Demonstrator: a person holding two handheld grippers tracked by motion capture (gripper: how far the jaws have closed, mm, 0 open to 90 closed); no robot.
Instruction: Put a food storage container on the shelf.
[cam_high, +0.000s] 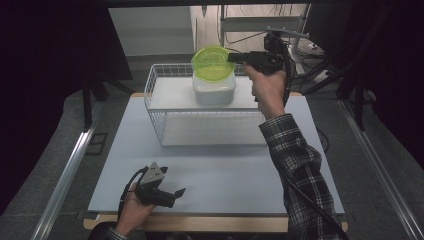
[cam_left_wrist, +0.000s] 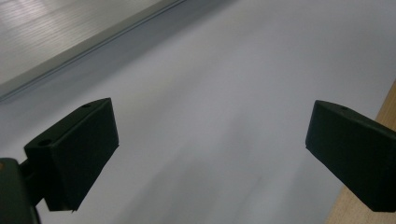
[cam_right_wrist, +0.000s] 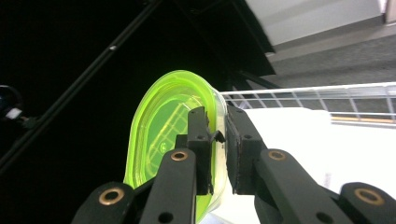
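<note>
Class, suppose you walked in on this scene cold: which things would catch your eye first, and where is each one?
The bright green lid stands out first, tilted and lifted above the white container, which sits in the white wire basket at the far side of the table. The right gripper is shut on the lid's rim, its fingers on either side of the edge. Near the front edge, the left gripper waits open over the pale table.
</note>
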